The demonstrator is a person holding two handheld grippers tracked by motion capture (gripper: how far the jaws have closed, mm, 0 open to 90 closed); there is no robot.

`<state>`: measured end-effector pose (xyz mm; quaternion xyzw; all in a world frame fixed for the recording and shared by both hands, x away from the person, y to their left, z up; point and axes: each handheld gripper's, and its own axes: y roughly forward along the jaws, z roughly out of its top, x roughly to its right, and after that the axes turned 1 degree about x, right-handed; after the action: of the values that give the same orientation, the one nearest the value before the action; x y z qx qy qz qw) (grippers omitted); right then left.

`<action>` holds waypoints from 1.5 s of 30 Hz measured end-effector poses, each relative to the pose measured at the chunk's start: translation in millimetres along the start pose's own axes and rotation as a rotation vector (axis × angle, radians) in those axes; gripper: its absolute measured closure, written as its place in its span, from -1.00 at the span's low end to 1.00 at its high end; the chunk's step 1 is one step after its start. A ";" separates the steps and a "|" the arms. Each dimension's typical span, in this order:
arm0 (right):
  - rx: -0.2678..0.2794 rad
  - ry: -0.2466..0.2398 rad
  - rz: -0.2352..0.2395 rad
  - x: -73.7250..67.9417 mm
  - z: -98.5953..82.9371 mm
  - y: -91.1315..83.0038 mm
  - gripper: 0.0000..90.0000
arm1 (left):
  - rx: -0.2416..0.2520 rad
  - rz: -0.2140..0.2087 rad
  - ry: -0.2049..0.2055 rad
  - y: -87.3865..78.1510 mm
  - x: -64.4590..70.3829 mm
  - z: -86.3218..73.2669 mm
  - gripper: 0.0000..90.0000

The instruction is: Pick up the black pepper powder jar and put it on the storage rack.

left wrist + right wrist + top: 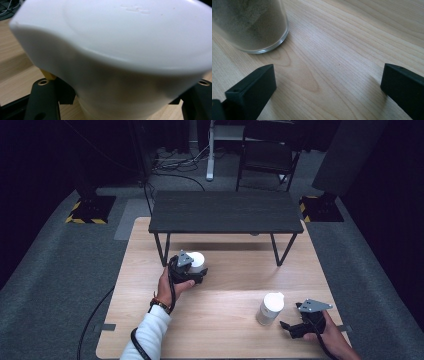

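Gripping a white-lidded jar toward the far left part of the table, the left gripper has its jaws set against either side of the jar just under the lid. In the left gripper view the white lid bulges wider than the body below it, and the black jaws sit at its lower flanks. Risk: the hold lies high on the jar, close under the lid. If the lid is loose, a lift may pull or tilt it instead of carrying the jar, and the smooth wall may slip between the jaws.

Toward the near right corner, a second jar stands upright on the table with a white lid and a clear body holding a grey-brown granular fill. The right gripper rests just beside it, jaws spread wide and holding nothing; in the right gripper view the jar's glass base sits ahead of the left jaw, off the centre line. Risk: advancing on this heading would drive that jaw into the base and push or tip the jar, spilling the fill if the lid is unsealed.
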<state>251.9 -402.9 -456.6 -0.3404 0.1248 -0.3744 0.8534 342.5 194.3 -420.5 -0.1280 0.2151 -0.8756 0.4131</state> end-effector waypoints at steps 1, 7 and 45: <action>0.000 0.000 0.000 0.0 0.0 0.0 -1.00 | 0.003 -0.003 0.000 -3.3 0.1 1.6 -0.33; 0.000 0.000 0.000 0.0 0.0 0.0 -1.00 | 0.004 0.003 0.016 -19.0 9.4 15.8 -0.33; 0.000 0.002 -0.003 -0.5 -0.3 -0.3 -1.00 | 0.120 -0.152 0.029 -48.8 10.0 133.9 -0.33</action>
<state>251.2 -402.8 -456.6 -0.3402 0.1252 -0.3758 0.8529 357.5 177.9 -279.3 -0.1063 0.1581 -0.9174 0.3493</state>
